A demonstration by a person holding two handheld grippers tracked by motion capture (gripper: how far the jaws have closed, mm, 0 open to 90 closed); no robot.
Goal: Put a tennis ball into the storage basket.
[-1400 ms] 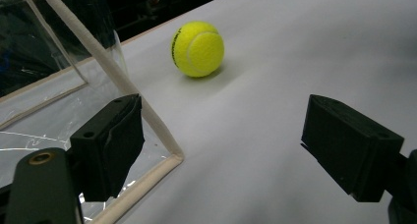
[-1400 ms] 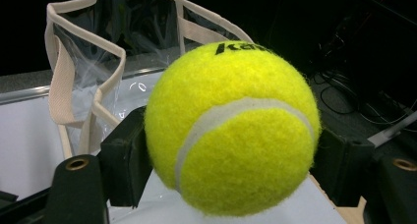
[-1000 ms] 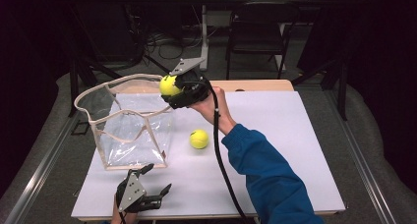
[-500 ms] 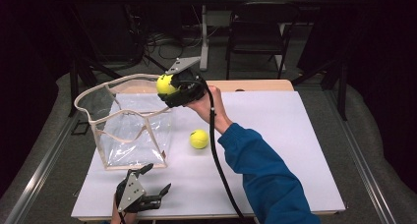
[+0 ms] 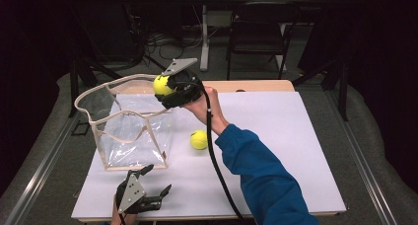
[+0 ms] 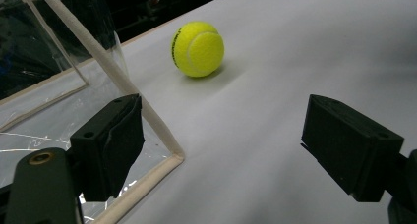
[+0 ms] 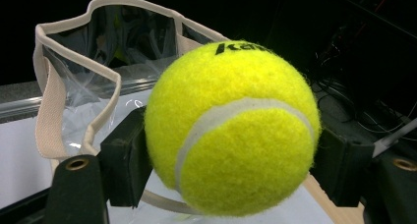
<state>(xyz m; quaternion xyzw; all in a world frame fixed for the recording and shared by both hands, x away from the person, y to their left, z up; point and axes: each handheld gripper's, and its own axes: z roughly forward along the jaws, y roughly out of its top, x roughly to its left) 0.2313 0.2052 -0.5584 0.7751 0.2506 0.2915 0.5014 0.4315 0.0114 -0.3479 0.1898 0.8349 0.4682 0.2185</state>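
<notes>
Right gripper view shows me the tennis ball (image 7: 231, 128) pinched between the two black jaws, one pad on each side, at its widest part. In the high view my right gripper (image 5: 170, 89) holds this ball (image 5: 161, 85) in the air, just at the rim of the clear bag (image 5: 129, 124), near its right upper edge.

I judge the ball as light and a little springy. The felt is rough, so the pads should not slip, but the round shape can roll out if the grip sits off the middle. The hold across the middle looks good to me.

The bag looks soft and thin, with a cloth band around the mouth. I think it can fold or tip if I push on the rim, so I want to release from above.

My left gripper (image 5: 143, 195) rests low at the near edge of the table (image 5: 296, 136), jaws spread and empty. A second ball (image 6: 197, 49) lies on the table beside the bag.
</notes>
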